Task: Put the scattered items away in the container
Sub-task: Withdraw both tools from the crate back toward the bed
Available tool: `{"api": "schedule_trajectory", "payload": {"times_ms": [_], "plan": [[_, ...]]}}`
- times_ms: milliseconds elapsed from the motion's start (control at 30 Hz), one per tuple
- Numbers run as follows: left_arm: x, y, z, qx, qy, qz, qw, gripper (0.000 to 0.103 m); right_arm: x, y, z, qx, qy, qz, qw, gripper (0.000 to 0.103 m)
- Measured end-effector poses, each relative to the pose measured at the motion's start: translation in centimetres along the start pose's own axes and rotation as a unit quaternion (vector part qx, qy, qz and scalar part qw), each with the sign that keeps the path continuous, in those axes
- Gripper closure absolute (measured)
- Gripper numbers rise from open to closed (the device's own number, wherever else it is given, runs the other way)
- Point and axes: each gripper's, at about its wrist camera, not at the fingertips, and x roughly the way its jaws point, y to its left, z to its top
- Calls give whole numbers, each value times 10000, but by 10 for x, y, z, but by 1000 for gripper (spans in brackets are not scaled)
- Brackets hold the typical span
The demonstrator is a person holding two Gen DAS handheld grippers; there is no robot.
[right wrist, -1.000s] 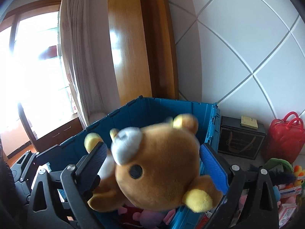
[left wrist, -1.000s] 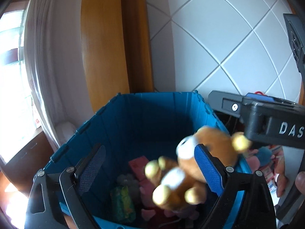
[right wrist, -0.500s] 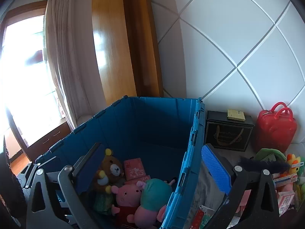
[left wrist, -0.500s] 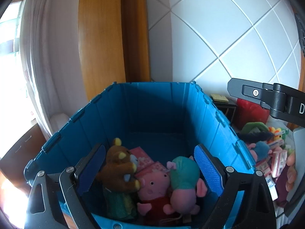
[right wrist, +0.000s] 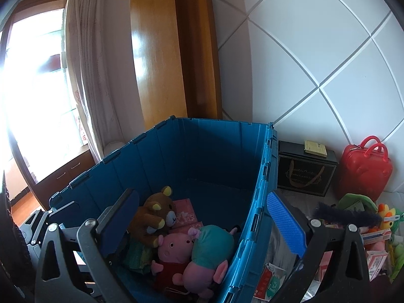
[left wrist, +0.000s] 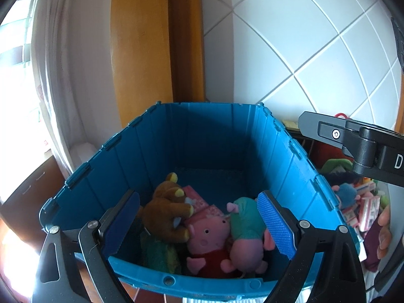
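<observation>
- Left wrist view: the left gripper (left wrist: pixel 200 221) is hovering above the near end of a blue crate (left wrist: pixel 298 156), its jaws standing wide apart and holding nothing.
- Inside the crate, at the near end, a brown teddy bear (left wrist: pixel 165 208) is lying on the left, touching a pink pig toy in a red dress (left wrist: pixel 207 240) in the middle.
- A second pig toy in a teal top (left wrist: pixel 246 229) is lying just to the right, pressed against the first.
- A pink packet (left wrist: pixel 195 198) is sitting just behind the toys, and a green item (left wrist: pixel 159 252) is lying under the bear (too shadowed to identify).
- At the right edge, part of the right gripper's dark body (left wrist: pixel 353 139) is reaching in above loose toys (left wrist: pixel 353 199) lying outside the crate.
- Right wrist view: the right gripper (right wrist: pixel 202 224) is straddling the crate's right wall (right wrist: pixel 260 202), its jaws wide and empty.
- The bear (right wrist: pixel 151 214), the red-dressed pig (right wrist: pixel 174 250) and the teal pig (right wrist: pixel 209 255) are lying together in the crate's near end.
- To the right, outside the crate, a black box (right wrist: pixel 305 171) and a red case (right wrist: pixel 363 169) are standing against the tiled wall (right wrist: pixel 315 50), with scattered toys and packets (right wrist: pixel 376 229) lying nearer.
</observation>
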Motion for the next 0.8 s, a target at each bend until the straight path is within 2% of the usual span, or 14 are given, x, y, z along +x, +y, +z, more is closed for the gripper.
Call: {"api": "schedule_trajectory", "payload": {"times_ms": [500,800], "plan": [[-17,-12,-9,-64,-63,-140,9999,8,-20,-7,-16,68,74,-187,9998,0],[-44,-74,-5,160,-274,-399,9987,8,-65,-59,-37,341,-5,-578,9977,0]]}}
